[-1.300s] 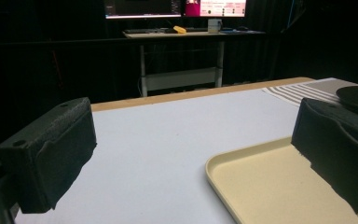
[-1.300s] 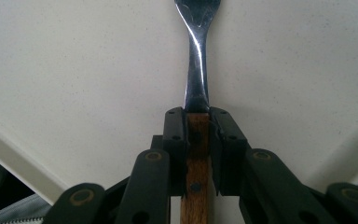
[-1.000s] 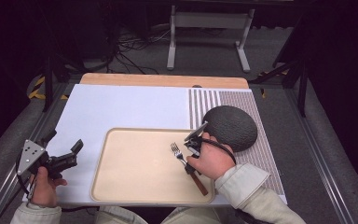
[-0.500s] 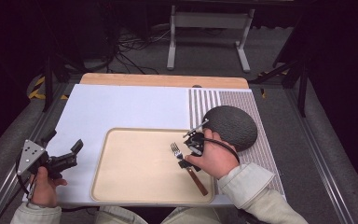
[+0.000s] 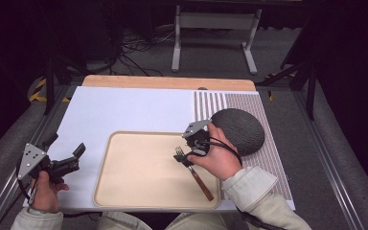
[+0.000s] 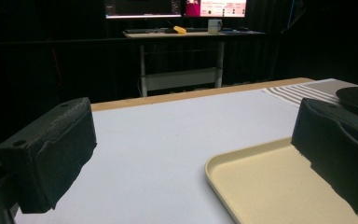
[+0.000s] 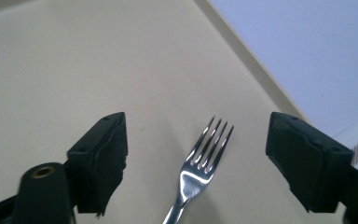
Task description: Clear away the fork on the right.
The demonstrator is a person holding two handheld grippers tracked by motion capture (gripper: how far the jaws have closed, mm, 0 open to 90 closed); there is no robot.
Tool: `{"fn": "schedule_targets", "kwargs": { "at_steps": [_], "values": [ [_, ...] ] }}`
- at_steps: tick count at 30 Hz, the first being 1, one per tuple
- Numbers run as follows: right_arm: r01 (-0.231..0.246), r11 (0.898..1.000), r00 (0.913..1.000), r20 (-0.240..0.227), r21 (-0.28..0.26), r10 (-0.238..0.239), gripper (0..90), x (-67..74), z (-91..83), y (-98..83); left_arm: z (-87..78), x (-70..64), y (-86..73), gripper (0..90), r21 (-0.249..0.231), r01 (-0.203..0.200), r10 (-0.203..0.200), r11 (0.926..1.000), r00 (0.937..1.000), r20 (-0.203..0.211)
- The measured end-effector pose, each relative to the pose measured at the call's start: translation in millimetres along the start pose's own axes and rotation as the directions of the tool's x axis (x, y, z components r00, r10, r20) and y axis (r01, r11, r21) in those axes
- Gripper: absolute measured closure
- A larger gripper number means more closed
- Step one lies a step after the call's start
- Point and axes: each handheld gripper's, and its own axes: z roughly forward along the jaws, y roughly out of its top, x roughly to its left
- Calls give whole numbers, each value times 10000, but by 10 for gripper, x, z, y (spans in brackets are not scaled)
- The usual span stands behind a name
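Where tray [image 5: 124, 191] lies bare (fork [image 7: 200, 158])

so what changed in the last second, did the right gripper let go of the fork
Yes. The right gripper has just been opening its jaws; they now stand wide on either side of the fork, whose head lies free between them on the tray. The hand barely shifted. The fork, the tray, the dark round plate and the left gripper, open beside the tray, stayed as they were.
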Motion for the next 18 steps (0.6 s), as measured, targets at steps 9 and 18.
{"fn": "schedule_targets", "kwargs": {
  "at_steps": [9, 18],
  "values": [
    [911, 9951, 9946, -464, -396, -929, 593, -95, 153, -3, 2, 1, -2, 4, 0, -1, 1, 10000, 10000, 8],
    [1496, 9885, 9833, -1017, -221, -1511, 767, -146, 314, -67, 2, 0, -1, 4, -1, -6, 6, 10000, 10000, 6]
  ]
}}
